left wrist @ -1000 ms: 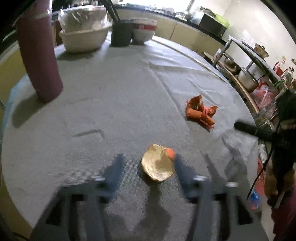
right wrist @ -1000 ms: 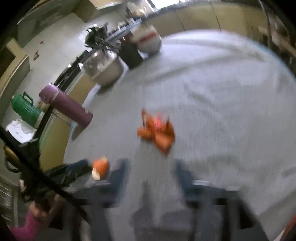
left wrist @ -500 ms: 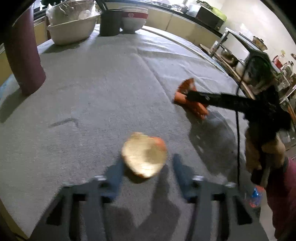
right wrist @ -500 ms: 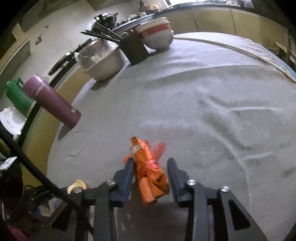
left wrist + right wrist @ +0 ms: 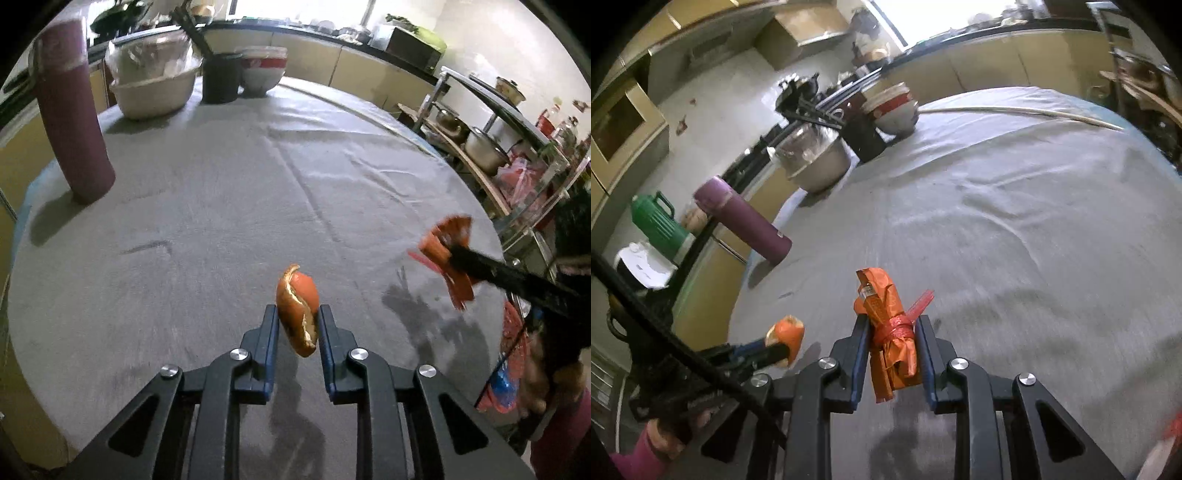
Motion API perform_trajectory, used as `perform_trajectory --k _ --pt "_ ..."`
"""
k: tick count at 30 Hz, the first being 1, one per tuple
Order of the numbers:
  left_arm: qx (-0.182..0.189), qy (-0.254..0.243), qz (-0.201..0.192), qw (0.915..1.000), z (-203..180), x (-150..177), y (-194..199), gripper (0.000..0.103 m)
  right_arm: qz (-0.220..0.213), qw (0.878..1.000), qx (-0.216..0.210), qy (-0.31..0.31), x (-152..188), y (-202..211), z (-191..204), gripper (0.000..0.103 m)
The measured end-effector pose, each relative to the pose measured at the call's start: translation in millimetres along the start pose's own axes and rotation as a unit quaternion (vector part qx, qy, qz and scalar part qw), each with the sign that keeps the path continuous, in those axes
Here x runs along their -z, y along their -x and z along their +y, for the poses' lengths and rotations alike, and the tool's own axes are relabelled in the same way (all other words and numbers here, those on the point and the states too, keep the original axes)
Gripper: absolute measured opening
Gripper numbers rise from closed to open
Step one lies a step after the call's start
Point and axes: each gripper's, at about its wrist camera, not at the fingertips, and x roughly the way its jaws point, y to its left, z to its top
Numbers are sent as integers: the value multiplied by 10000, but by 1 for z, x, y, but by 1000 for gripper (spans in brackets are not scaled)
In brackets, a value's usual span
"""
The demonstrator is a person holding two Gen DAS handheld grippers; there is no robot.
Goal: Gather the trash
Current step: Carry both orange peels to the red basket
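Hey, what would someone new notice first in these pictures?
Two bright orange scraps held above the grey table: the left tongs pinch an orange peel, and the right tongs pinch a tied orange wrapper. A tall purple flask stands at the table's left edge.

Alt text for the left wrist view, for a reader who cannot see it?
The left claw grips an orange peel above a grey-clothed round table. At right, the right claw holds an orange wrapper; a purple flask stands far left.
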Motion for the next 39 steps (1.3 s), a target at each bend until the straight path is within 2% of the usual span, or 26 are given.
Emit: perform_trajectory --k 6,13,20,27,32,35,39 --pt "-178 -525 -285 9981 -37 11 36 22 -330 9991 140 -224 42 63 -13 27" --pt "-483 -1230 -585 9895 -94 25 64 22 -741 9960 352 -358 66 125 -28 27" --pt "-712 -1753 -709 9794 -138 39 75 22 -1041 9917 556 -514 92 175 -48 27" --pt "-661 -2193 -694 9709 -183 45 73 22 -1223 9843 819 -977 120 215 -90 27" --pt "-431 -2575 -552 9637 -221 52 61 22 -1357 9758 1043 -1360 140 242 -123 27" --pt "92 -2713 -393 9617 -245 56 52 22 -1445 9684 1188 -1651 153 257 -146 27" --pt "548 -2844 -105 9571 -276 61 34 22 -1594 9558 1282 -2111 172 274 -174 27"
